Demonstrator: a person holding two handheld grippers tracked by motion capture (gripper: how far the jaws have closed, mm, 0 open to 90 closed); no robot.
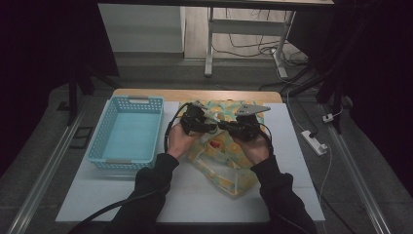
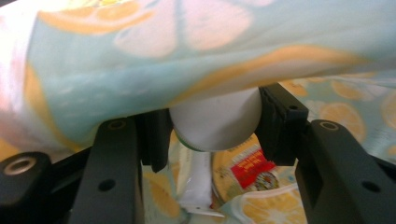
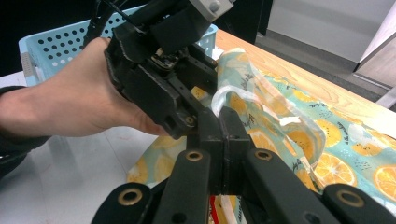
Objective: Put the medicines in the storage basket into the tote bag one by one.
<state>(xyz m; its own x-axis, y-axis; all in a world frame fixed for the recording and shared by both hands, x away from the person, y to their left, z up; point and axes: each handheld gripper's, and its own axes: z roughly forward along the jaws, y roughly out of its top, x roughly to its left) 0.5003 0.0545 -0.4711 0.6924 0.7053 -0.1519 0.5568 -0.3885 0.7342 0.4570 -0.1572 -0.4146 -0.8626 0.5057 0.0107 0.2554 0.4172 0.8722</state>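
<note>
Gripping a white rounded plastic bottle (image 2: 215, 122) inside the lemon-print plastic bag (image 1: 229, 168) on the table, the left gripper (image 2: 212, 135) pinches it; the right gripper (image 3: 219, 140), pressed together, holds the bag's edge. Risk: bottle snags the film, slips. One bag, one bottle, one blue perforated plastic basket (image 1: 127, 134).
</note>
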